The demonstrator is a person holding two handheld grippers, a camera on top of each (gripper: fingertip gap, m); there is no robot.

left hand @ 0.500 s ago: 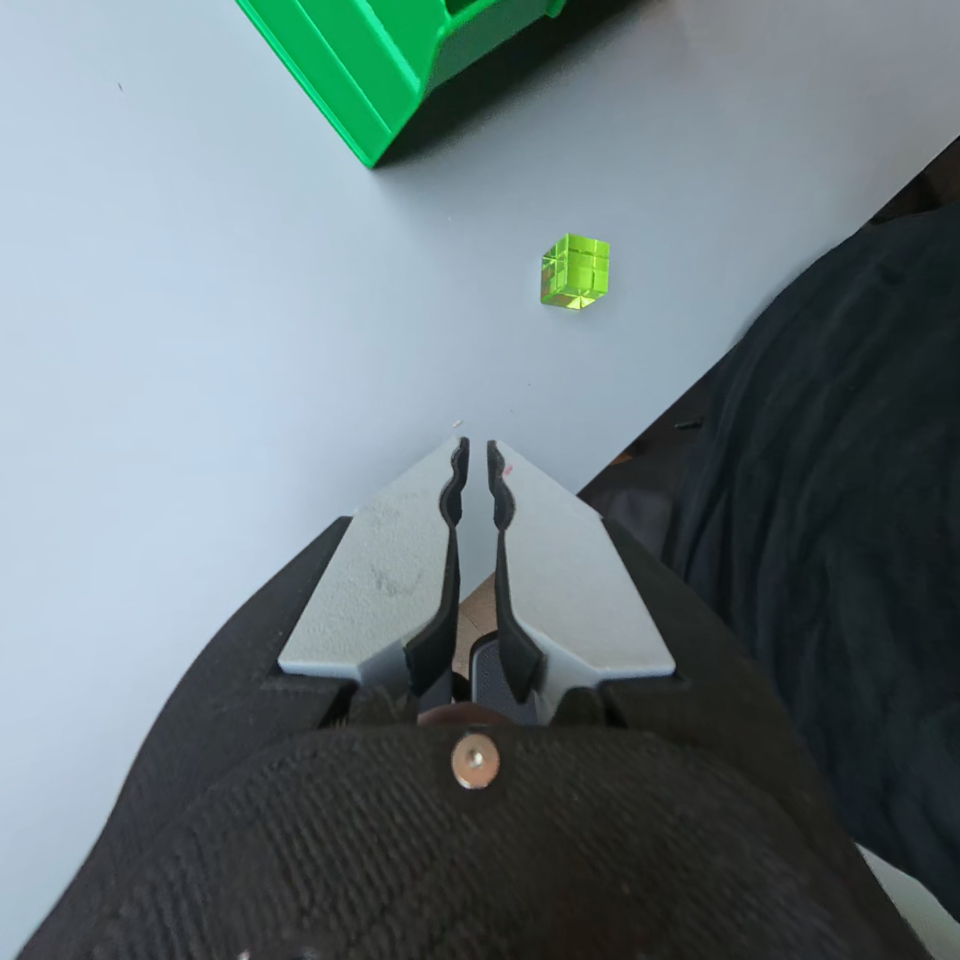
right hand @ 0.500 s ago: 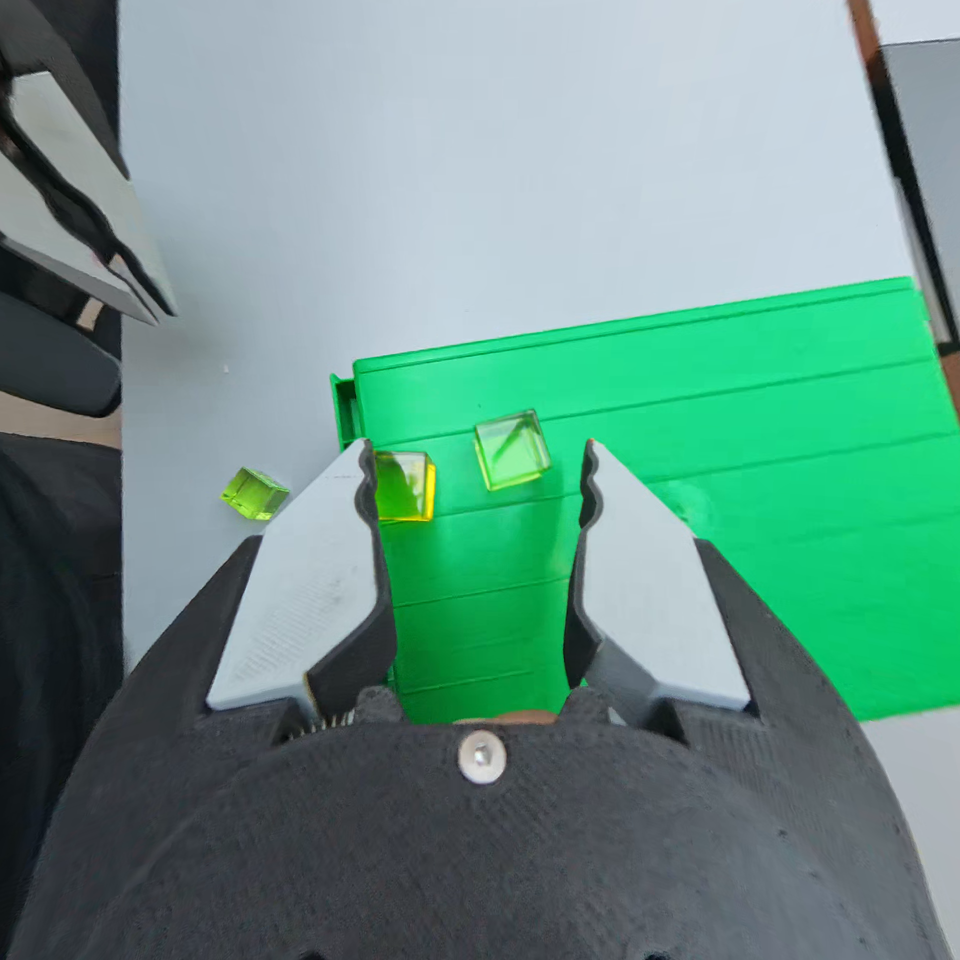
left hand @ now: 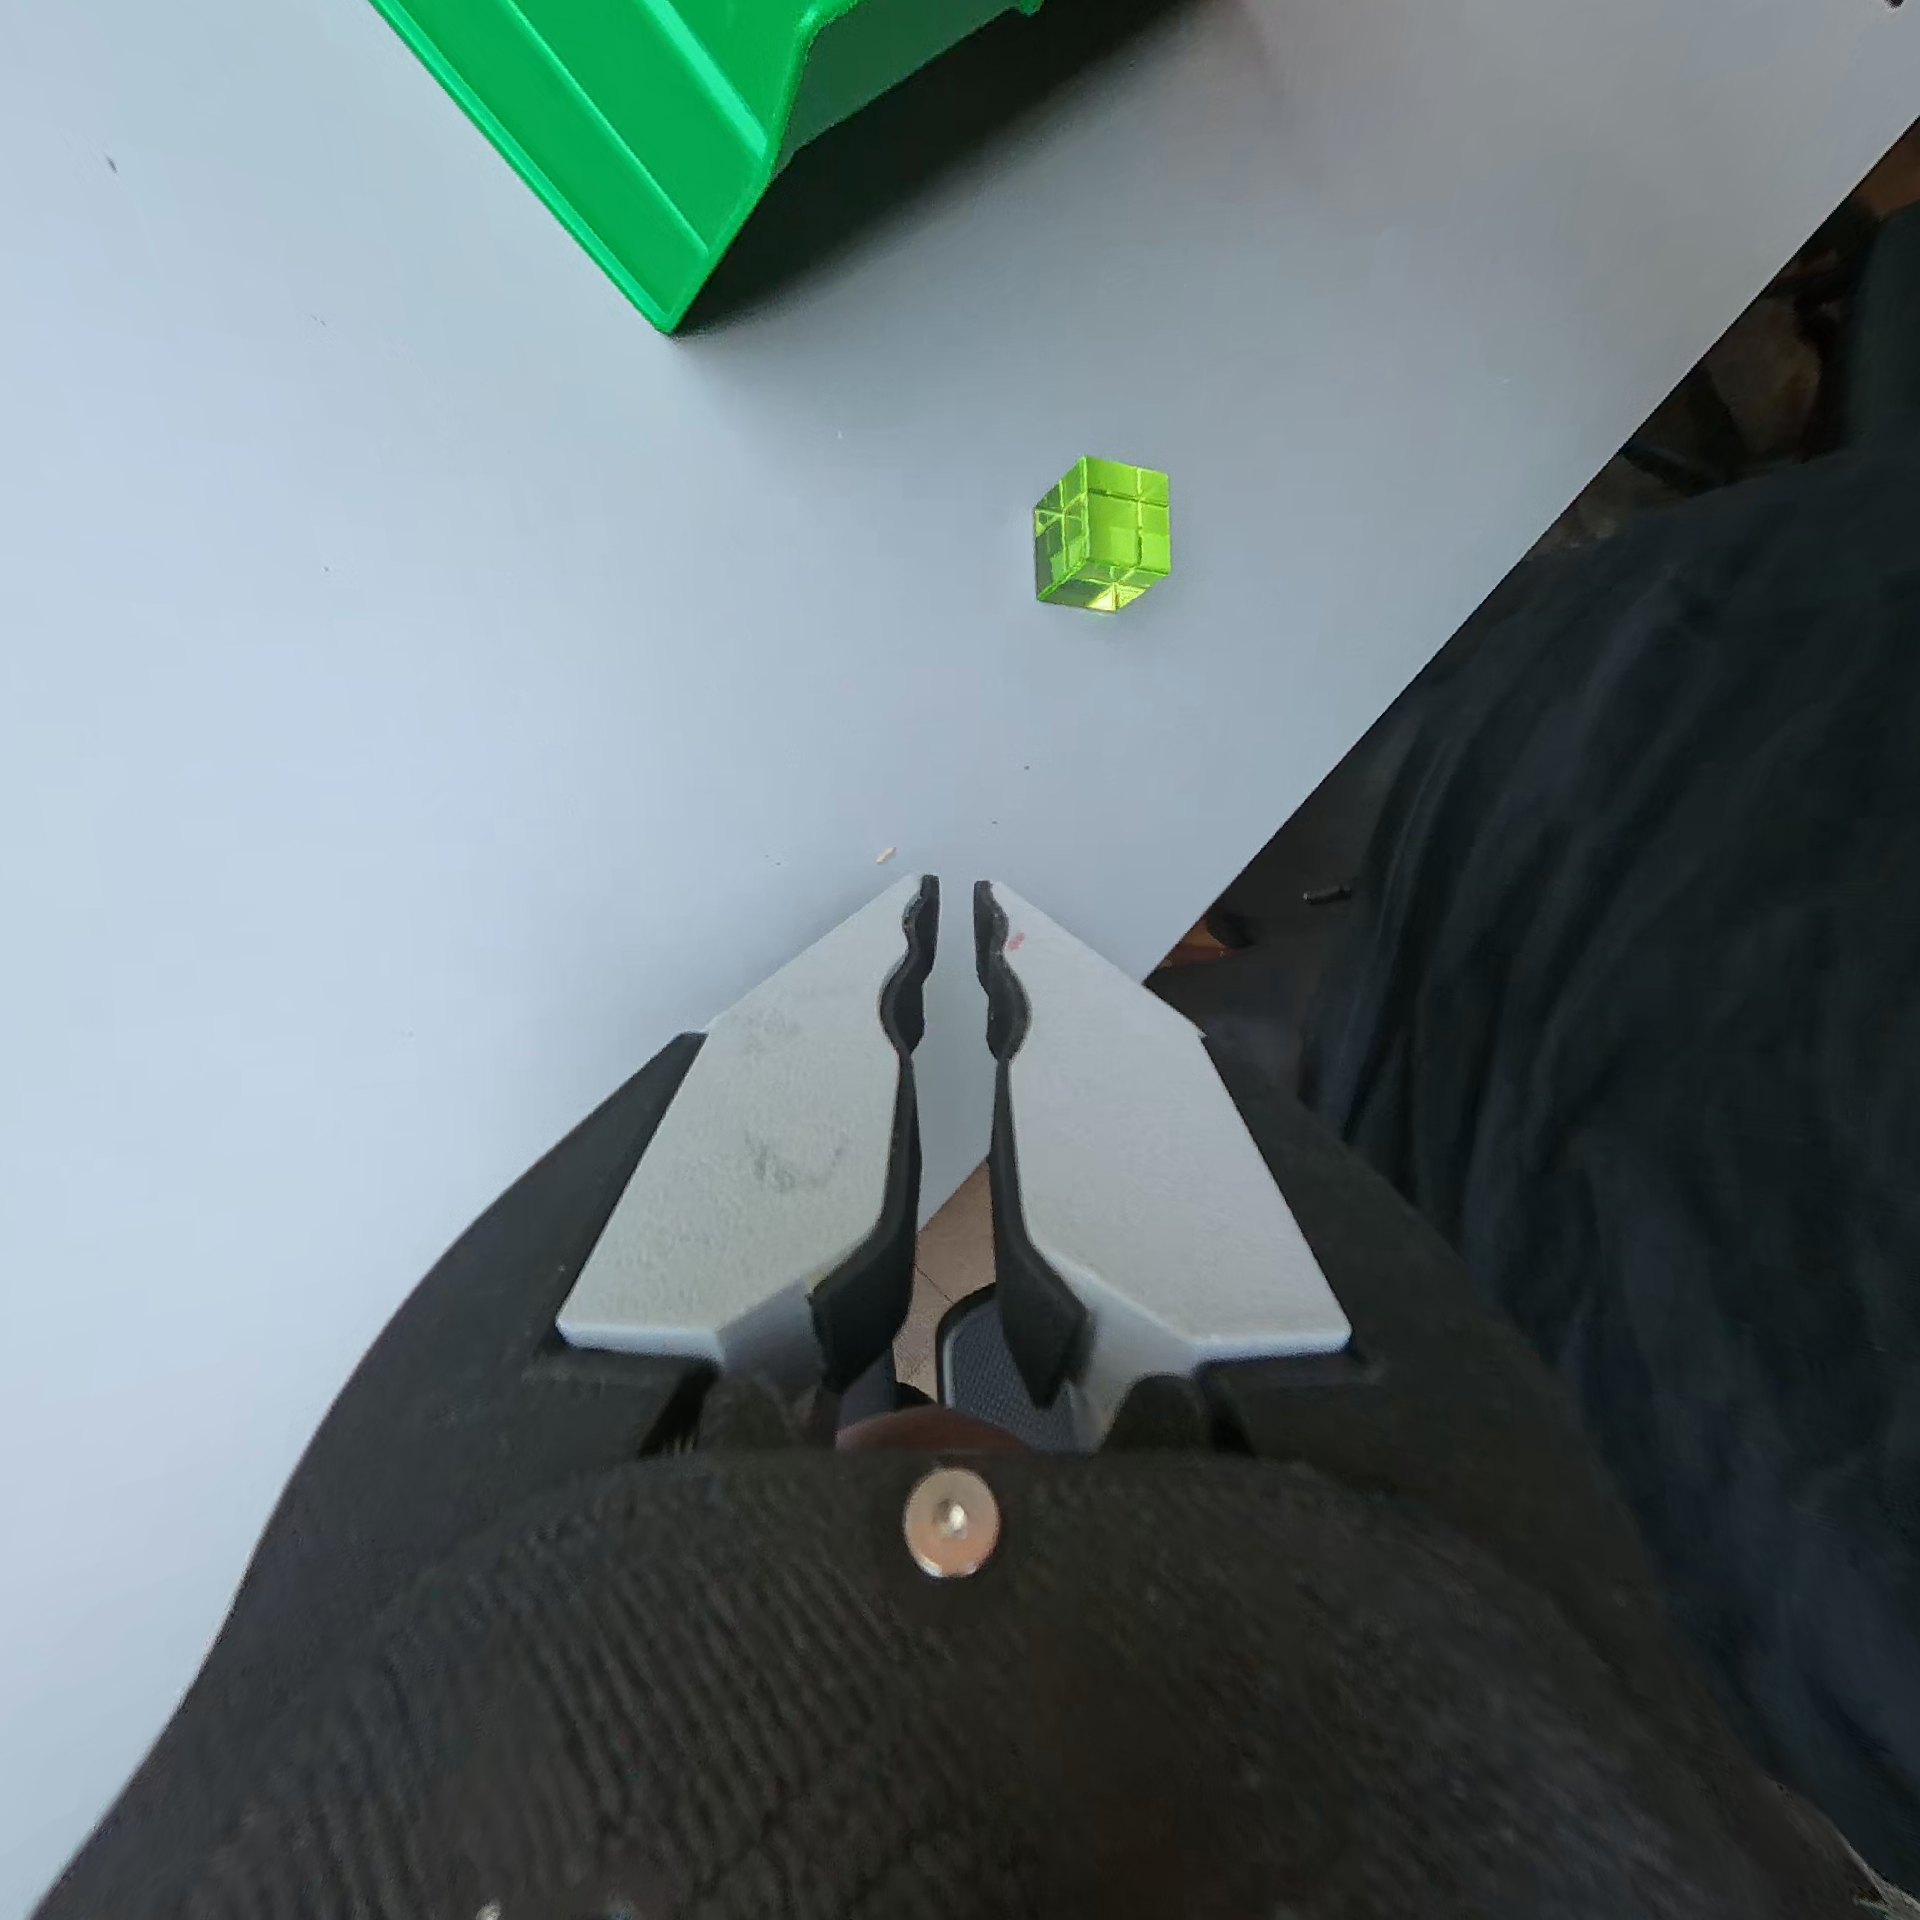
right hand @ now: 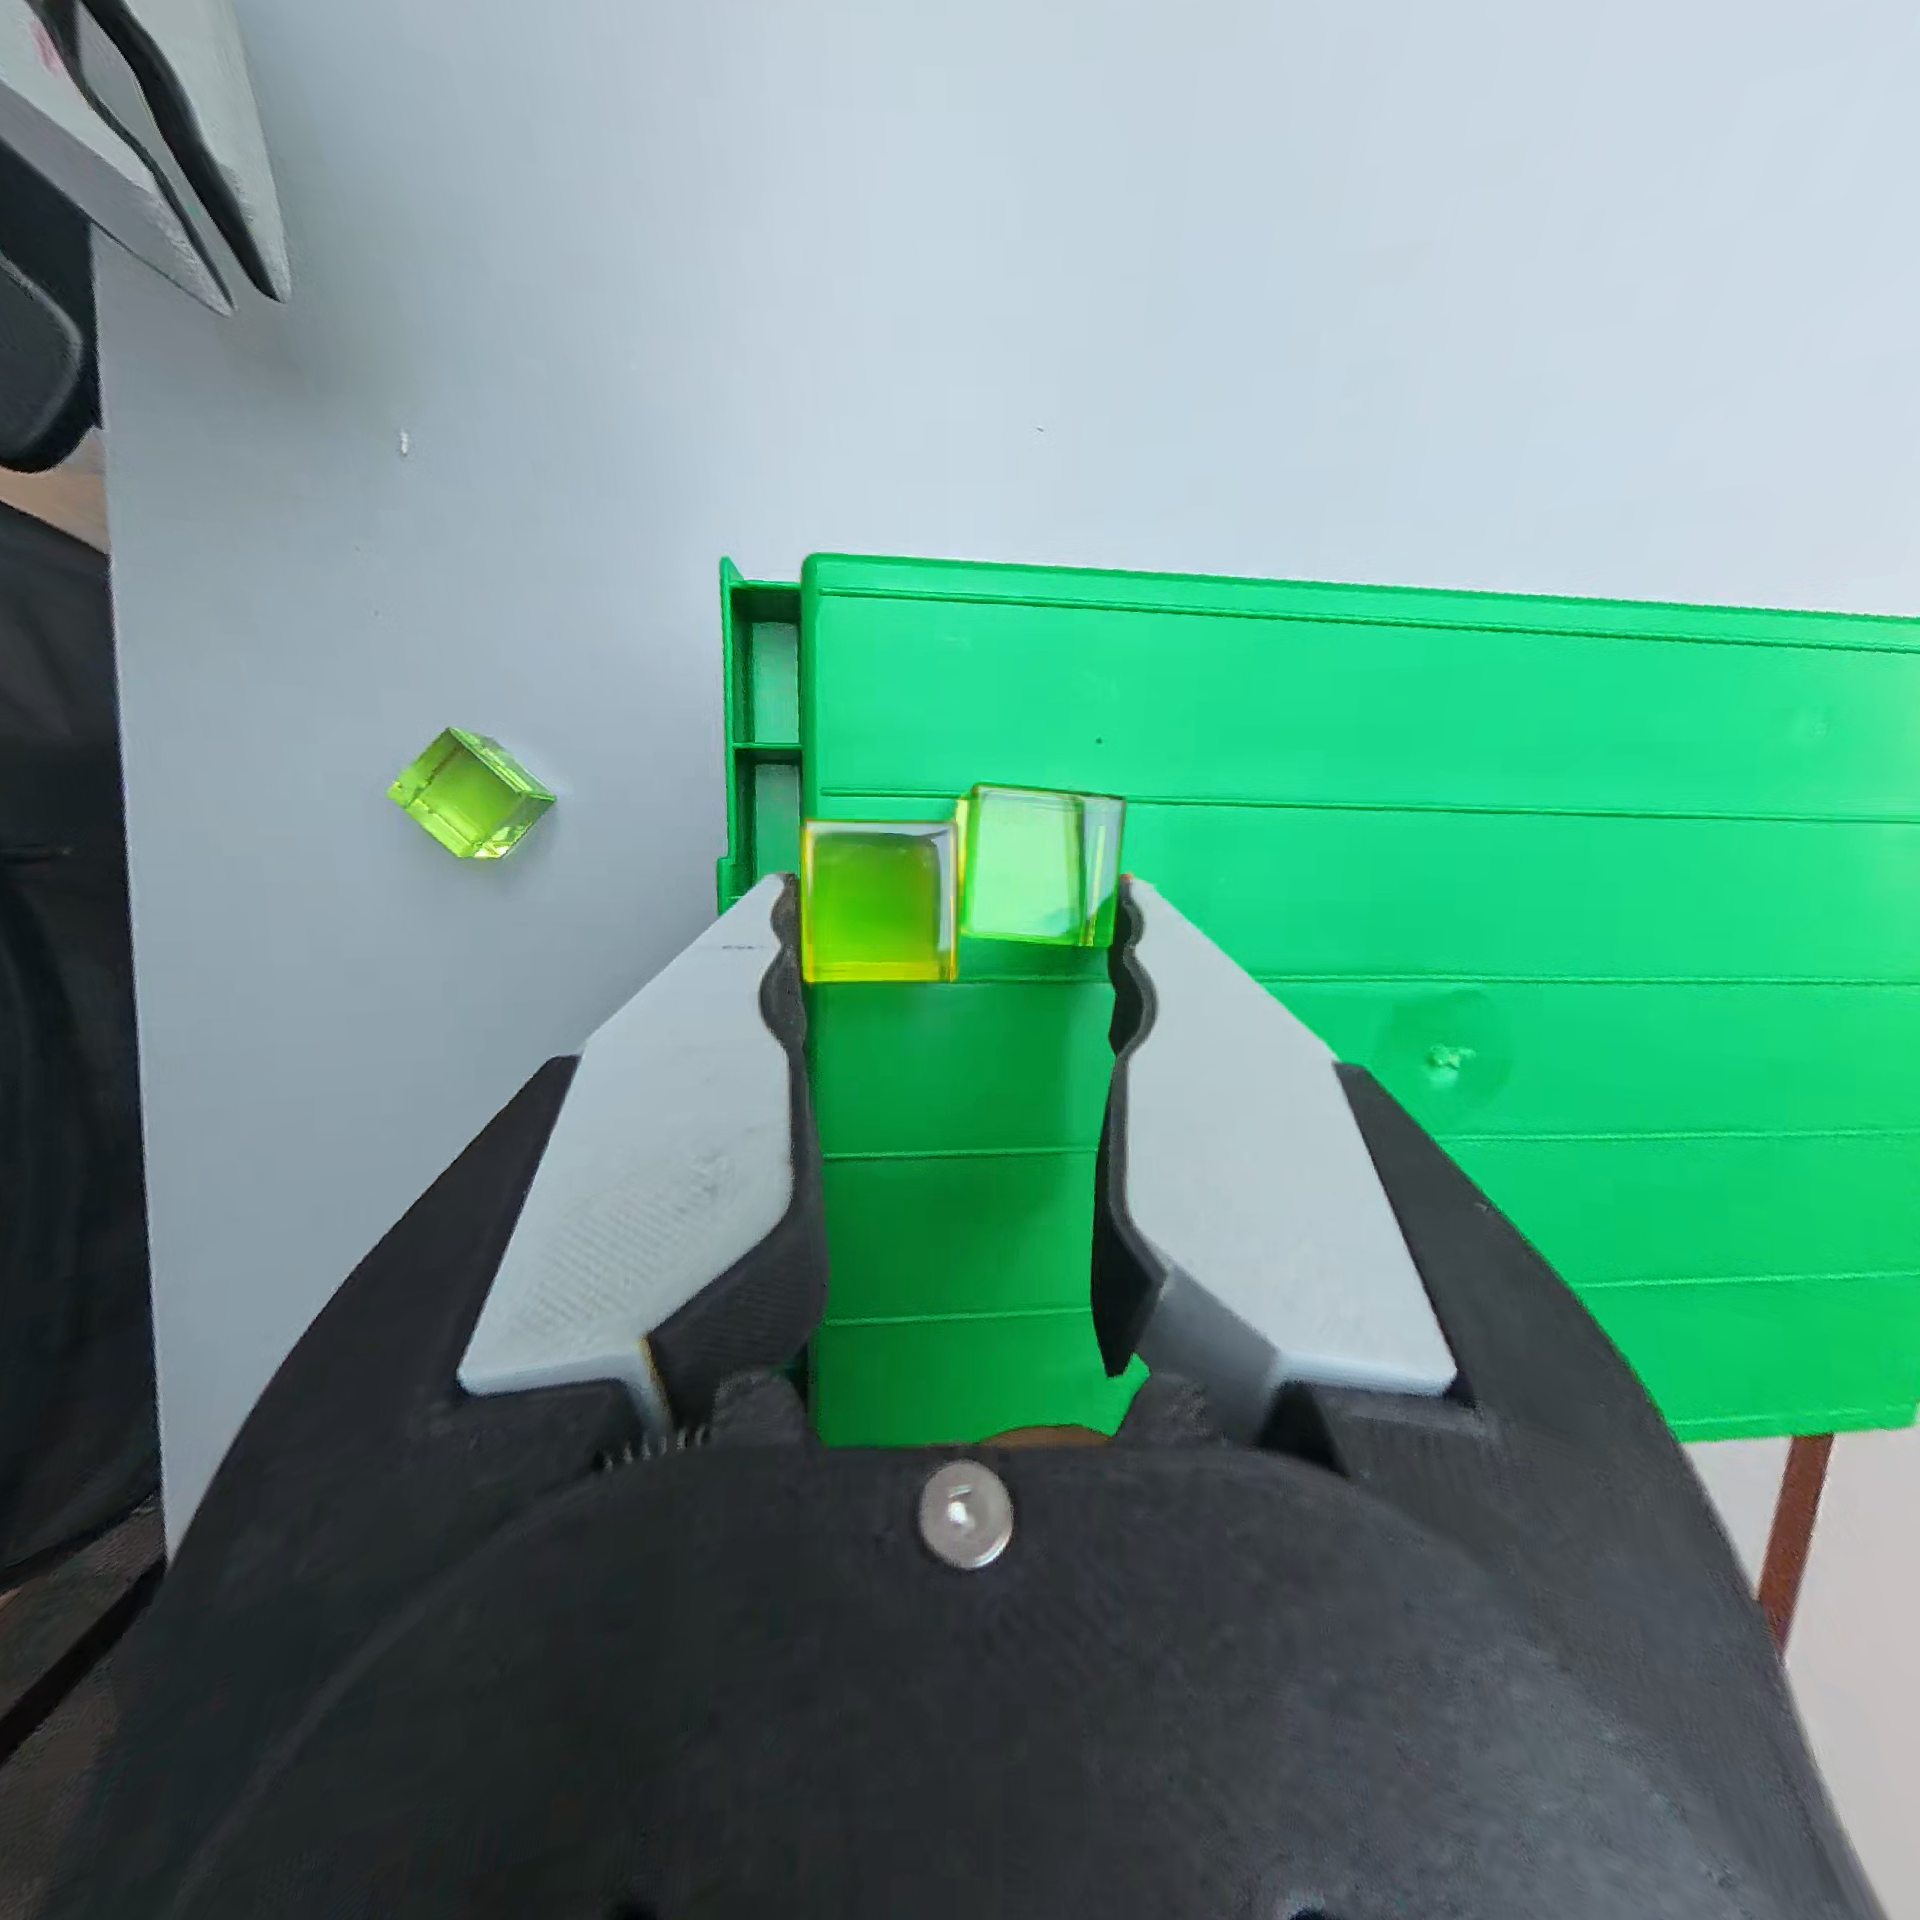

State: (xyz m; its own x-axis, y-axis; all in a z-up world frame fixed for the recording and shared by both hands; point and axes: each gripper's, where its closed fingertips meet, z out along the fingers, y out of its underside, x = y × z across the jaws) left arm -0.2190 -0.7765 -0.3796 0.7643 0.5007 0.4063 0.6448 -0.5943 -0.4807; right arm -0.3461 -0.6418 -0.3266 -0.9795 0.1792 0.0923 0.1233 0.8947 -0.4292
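My right gripper [right hand: 954, 904] is closed around two clear green cubes, one [right hand: 878, 904] against the left fingertip and one [right hand: 1039, 868] against the right. The cubes are pressed side by side on the ribbed top of a green plastic bin [right hand: 1455, 1039]. A third green cube [right hand: 473, 795] lies on the grey table left of the bin; it also shows in the left wrist view [left hand: 1103, 540]. My left gripper [left hand: 956, 894] is empty, its jaws almost together, hovering over the table near its edge, short of that cube. It also shows in the right wrist view [right hand: 177, 156].
The bin's corner [left hand: 623, 156] sits beyond the loose cube. The grey table [left hand: 416, 727] ends in a diagonal edge on the right, with a person's dark clothing [left hand: 1610, 1039] past it. A brown leg [right hand: 1792, 1507] shows below the bin.
My right gripper's jaws have narrowed and pushed the two separate cubes together between the fingertips. The left gripper has hardly moved.
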